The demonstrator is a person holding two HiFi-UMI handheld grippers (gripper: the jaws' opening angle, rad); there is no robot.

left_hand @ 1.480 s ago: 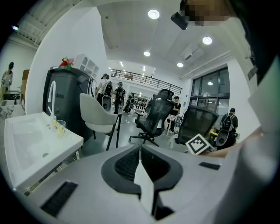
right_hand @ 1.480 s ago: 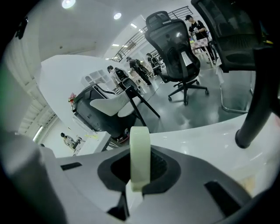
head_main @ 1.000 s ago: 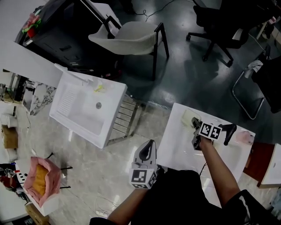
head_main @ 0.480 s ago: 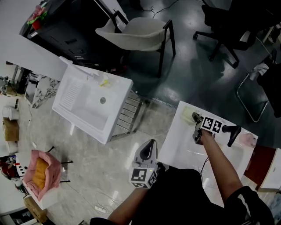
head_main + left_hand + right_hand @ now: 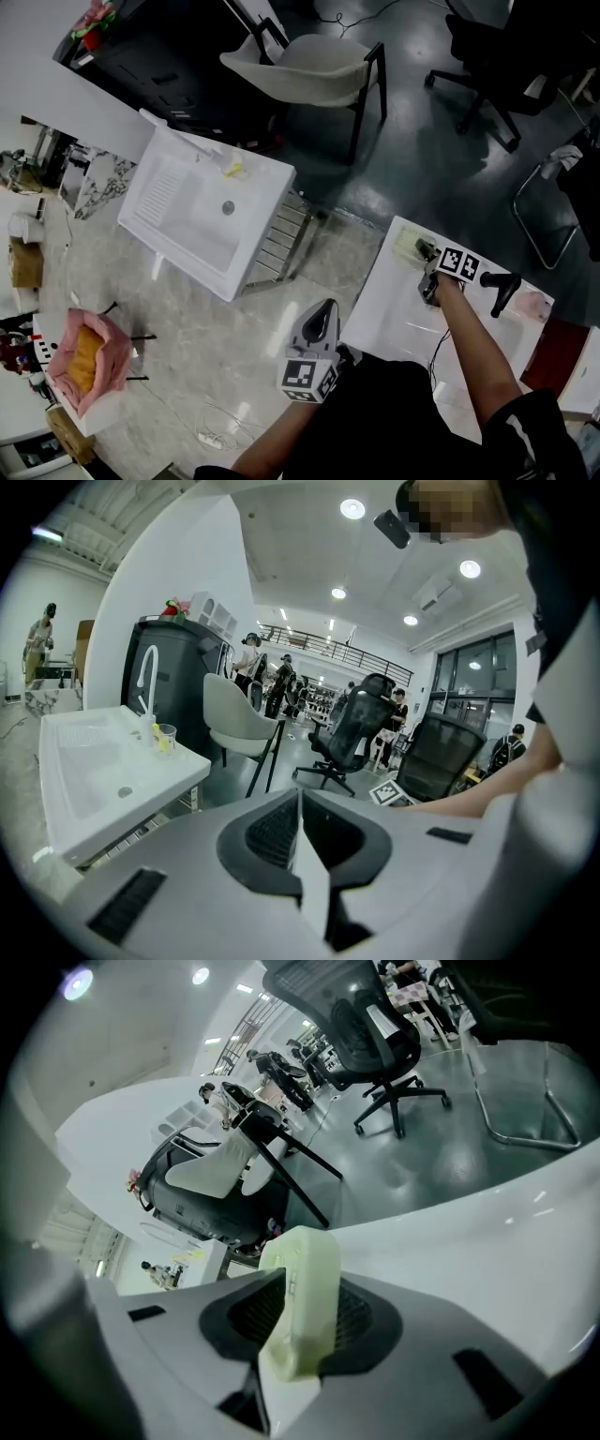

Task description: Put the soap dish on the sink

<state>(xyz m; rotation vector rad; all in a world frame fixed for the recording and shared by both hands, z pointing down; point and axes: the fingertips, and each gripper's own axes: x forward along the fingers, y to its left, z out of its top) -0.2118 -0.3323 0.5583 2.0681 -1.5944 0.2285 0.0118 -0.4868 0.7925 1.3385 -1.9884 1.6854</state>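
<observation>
Pale-green soap dish [image 5: 300,1307]: loose between my right tongs [image 5: 296,1340], jaws just opening, at the sink's [image 5: 389,314] eleven o'clock corner.
Left tongs [image 5: 298,846]: closed, empty.
Risk: a careless withdrawal could snag the soap dish and tip it off the edge.

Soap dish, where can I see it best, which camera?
The right gripper view: the pale green soap dish stands big and close between the right hand-held gripper's jaws, which have just been opening. The head view shows it only as a small pale patch on the sink's corner. The left gripper view doesn't show it.
</observation>
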